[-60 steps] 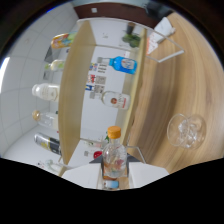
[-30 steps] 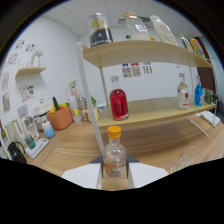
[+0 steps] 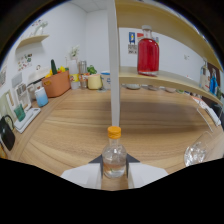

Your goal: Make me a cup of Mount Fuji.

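1. At the far left we see a dark bag (image 3: 6,134) at the table's edge, with a small green container (image 3: 20,112) and a blue cup (image 3: 42,97) just beyond it.
2. Farther back on the left stands an orange basket (image 3: 56,83) with green and yellow items in it, and beside it a yellow mug (image 3: 94,81) and a metal cup (image 3: 83,66) near the wall.
3. In the middle, near us, our gripper (image 3: 114,172) holds a small clear bottle (image 3: 114,159) with an orange cap (image 3: 114,132); both white fingers (image 3: 82,175) press on its sides, so the tool is narrow, closed around the bottle.
4. The bottle stands upright over the wooden table (image 3: 150,125), and a white post (image 3: 114,75) rises right behind it.
5. To the right, a large red jar (image 3: 148,52) sits on a wooden shelf (image 3: 165,80) far behind.
6. At the near right, a clear glass (image 3: 198,152) rests on the table, well apart from the bottle.
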